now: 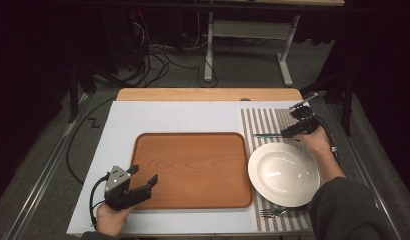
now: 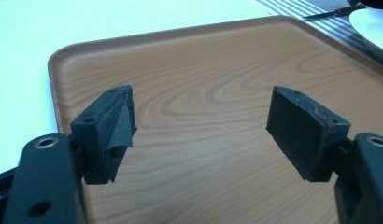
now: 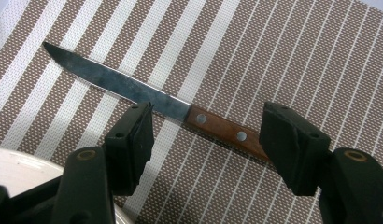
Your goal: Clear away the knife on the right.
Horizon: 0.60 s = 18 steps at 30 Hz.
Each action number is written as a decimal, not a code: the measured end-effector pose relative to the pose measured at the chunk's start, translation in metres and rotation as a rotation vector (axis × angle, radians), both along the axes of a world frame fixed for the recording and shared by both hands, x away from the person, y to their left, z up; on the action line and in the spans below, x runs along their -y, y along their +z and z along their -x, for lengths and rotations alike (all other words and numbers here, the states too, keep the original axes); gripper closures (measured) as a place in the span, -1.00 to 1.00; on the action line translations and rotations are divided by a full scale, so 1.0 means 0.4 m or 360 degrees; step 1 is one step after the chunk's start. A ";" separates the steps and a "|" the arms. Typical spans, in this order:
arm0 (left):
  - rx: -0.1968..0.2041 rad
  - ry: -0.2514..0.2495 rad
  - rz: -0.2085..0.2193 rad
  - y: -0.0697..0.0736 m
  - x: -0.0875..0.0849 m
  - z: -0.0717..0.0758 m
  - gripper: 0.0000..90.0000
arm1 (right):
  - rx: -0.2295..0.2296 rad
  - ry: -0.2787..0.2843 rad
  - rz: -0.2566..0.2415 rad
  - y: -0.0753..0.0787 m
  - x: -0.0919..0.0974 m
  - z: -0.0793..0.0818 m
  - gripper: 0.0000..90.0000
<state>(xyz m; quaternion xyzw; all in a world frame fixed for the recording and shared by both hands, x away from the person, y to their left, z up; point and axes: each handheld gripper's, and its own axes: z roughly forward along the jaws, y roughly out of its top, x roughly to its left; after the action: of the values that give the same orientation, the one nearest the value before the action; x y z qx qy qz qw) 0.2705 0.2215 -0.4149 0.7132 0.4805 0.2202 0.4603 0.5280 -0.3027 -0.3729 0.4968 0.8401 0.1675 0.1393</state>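
A knife (image 3: 119, 84) with a dark blade and a riveted wooden handle lies flat on the striped placemat (image 3: 273, 46). My right gripper (image 3: 208, 115) hovers just over it, jaws open and standing on either side of the handle, pads not touching it. From above, the knife (image 1: 267, 135) lies beyond the white plate (image 1: 283, 174), blade pointing left, with the right gripper (image 1: 293, 131) at its handle end. My left gripper (image 1: 145, 176) is open over the near left corner of the wooden tray (image 1: 193, 165), holding nothing. Up close, the left gripper (image 2: 203, 109) frames bare tray (image 2: 203, 56).
A fork (image 1: 273, 212) lies on the placemat (image 1: 265, 117) in front of the plate. The plate's rim (image 3: 21, 168) sits close under the right gripper's left jaw. A white sheet (image 1: 168, 117) covers the table under tray and placemat. A wooden table edge (image 1: 208, 94) runs along the back.
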 end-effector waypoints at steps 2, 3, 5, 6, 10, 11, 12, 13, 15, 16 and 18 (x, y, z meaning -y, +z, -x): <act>-0.0001 -0.0001 -0.0001 0.000 0.001 0.000 -0.45 | -0.0019 0.0014 0.0018 -0.005 -0.004 -0.005 -0.20; -0.0001 -0.0001 -0.0002 0.000 0.001 0.000 -0.45 | -0.0021 0.0020 0.0025 -0.008 -0.006 -0.008 -0.20; 0.0007 0.0004 0.0001 0.000 0.000 0.001 -0.45 | -0.0029 0.0015 0.0030 -0.012 -0.010 -0.012 -0.19; 0.0009 0.0006 0.0005 0.001 -0.001 0.001 -0.45 | -0.0032 0.0010 0.0034 -0.015 -0.011 -0.014 -0.19; 0.0010 0.0005 0.0007 0.001 -0.001 0.001 -0.45 | -0.0049 0.0005 0.0052 -0.027 -0.010 -0.024 -0.19; 0.0009 0.0005 0.0006 0.001 -0.001 0.001 -0.45 | -0.0051 0.0004 0.0052 -0.029 -0.011 -0.025 -0.19; 0.0007 0.0004 0.0004 0.001 -0.001 0.001 -0.45 | -0.0052 0.0003 0.0055 -0.030 -0.012 -0.025 -0.19; 0.0006 0.0003 0.0004 0.001 0.000 0.000 -0.45 | -0.0052 0.0001 0.0062 -0.031 -0.014 -0.027 -0.19; 0.0002 0.0001 0.0000 0.000 0.000 0.000 -0.45 | -0.0054 0.0001 0.0066 -0.034 -0.013 -0.029 -0.19; -0.0001 -0.0001 -0.0003 0.000 0.001 0.000 -0.45 | -0.0049 -0.0005 0.0072 -0.036 -0.013 -0.030 -0.20; -0.0004 -0.0002 -0.0005 -0.001 0.001 0.000 -0.45 | -0.0053 -0.0011 0.0075 -0.037 -0.013 -0.031 -0.20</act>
<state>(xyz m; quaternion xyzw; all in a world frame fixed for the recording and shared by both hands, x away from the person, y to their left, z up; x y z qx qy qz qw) 0.2707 0.2212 -0.4151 0.7145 0.4803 0.2198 0.4588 0.5404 -0.2973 -0.3875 0.4989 0.8443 0.1388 0.1376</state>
